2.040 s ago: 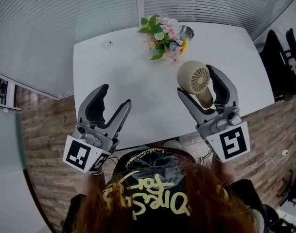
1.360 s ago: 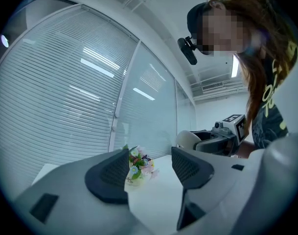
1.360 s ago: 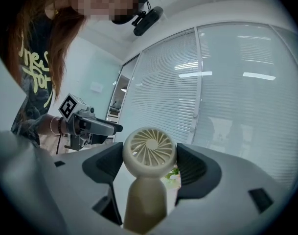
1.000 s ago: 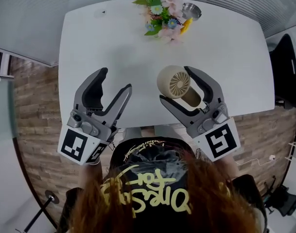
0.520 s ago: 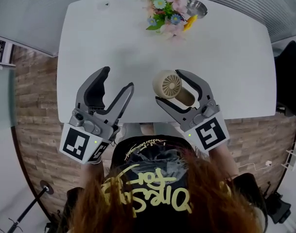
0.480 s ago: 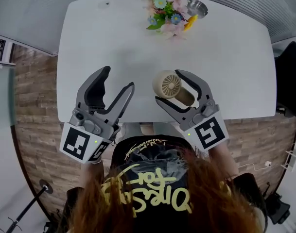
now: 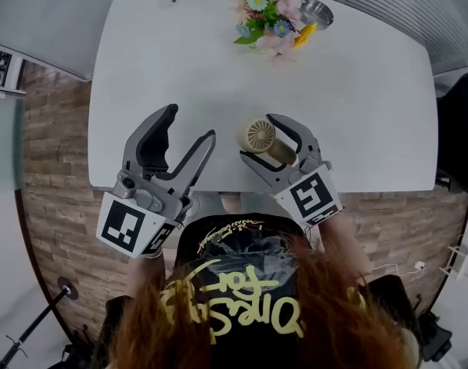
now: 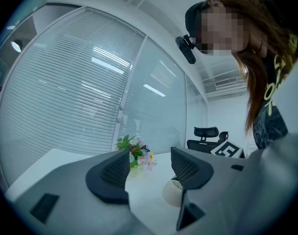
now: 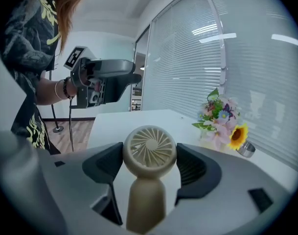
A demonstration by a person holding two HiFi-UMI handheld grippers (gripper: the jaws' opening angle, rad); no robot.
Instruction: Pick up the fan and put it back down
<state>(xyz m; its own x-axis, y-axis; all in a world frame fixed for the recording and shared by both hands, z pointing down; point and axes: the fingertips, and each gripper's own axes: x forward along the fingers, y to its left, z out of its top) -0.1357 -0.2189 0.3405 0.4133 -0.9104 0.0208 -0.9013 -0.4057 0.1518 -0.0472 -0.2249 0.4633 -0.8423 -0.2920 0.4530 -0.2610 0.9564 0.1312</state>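
Right gripper (image 7: 257, 139) grasps a beige handheld fan (image 7: 260, 134) by its round head over the near edge of the white surface (image 7: 356, 91), seen from the head view. The left gripper (image 7: 190, 123) hangs just beside it. Flowers (image 7: 266, 10) stand at the far edge. Left gripper view: jaws released, nothing between them. Right gripper view: both pads press the fan's head, its handle pointing toward the camera.

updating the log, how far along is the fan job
Done: the fan is picked up, clamped in the right tool. In hand: it is held tilted over the table's near edge. Left: set it down and let go. The left tool is open and empty.
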